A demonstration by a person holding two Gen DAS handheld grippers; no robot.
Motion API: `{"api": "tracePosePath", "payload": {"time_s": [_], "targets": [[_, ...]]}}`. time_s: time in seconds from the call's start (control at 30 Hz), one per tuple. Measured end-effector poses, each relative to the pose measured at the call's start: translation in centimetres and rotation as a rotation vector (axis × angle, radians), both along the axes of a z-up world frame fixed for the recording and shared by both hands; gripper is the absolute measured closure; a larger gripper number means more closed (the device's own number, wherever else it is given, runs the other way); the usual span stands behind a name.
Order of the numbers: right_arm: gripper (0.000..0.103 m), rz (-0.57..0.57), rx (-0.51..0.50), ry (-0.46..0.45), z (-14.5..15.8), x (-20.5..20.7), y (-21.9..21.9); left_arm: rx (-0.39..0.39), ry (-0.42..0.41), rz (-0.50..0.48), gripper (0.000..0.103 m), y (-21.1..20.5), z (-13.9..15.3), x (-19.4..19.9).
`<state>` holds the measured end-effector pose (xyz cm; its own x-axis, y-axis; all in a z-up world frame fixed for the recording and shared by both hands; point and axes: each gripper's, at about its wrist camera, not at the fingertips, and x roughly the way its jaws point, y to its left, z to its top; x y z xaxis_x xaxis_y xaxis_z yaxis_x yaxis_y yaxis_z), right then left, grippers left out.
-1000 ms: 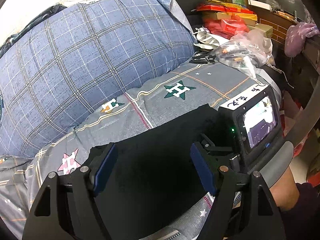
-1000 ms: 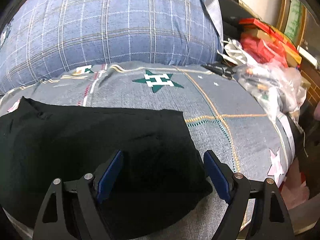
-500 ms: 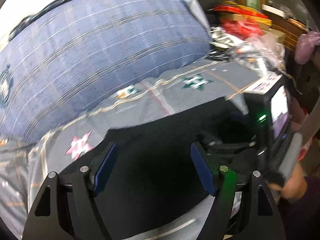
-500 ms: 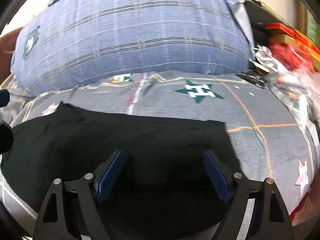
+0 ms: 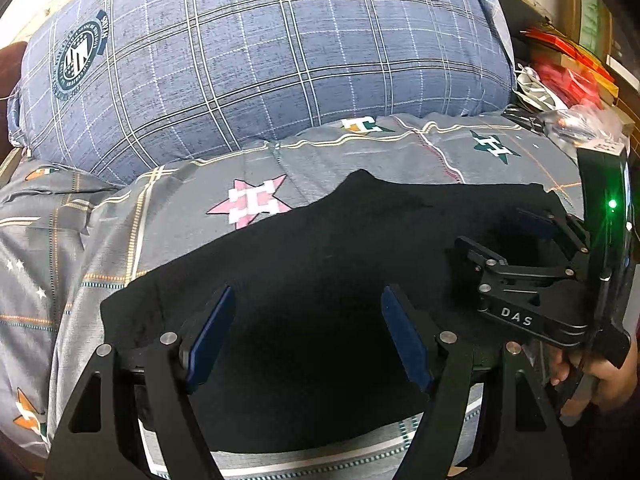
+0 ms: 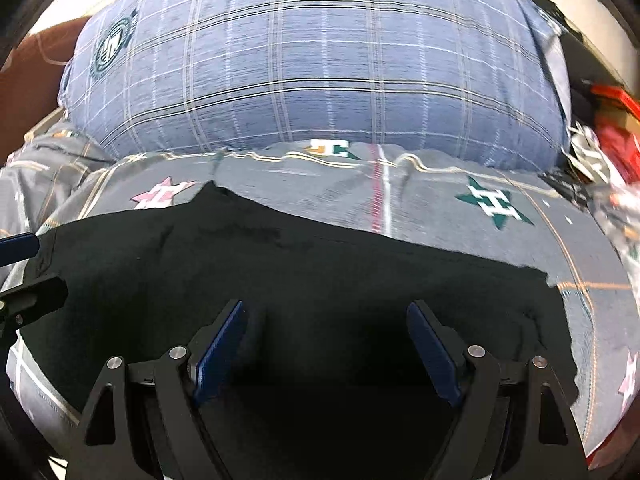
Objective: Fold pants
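Grey bedding printed with stars and letter H motifs covers the bed, where a pair of black pants lies spread flat across the near half of the cover. Behind it a large blue plaid quilt bundle, bearing a round dark crest on its left end, rises against the wall. A pink star on the bedding sits just beyond the far left edge of the pants, and a green star lies farther right, well clear of the fabric. Red packages and clear plastic bags crowd the far right corner beside the bed.

Seen from the left wrist camera, the left gripper hovers above the left part of the pants, its blue-padded fingers standing wide apart with only the flat cloth below them and nothing held. At the right edge of that view the right gripper, marked DAS, reaches over the right part of the garment, held by a person's hand.

From the right wrist camera, the right gripper's fingers also stand wide open over the black fabric, gripping nothing, while a fingertip of the left gripper shows at the left edge. The right end of the pants stops short of the bed's right side.
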<state>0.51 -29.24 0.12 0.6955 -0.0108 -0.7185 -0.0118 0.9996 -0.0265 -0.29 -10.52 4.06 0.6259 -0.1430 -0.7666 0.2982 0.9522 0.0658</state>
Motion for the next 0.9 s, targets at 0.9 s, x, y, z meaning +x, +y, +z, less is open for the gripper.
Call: {"api": "tracePosePath", "payload": {"time_s": [0.9], "targets": [[0.02, 0.127, 0.145, 0.127, -1.8, 1.5, 3.3, -0.003, 0.025, 0.083, 0.028, 3.4, -0.1, -0.1]]}}
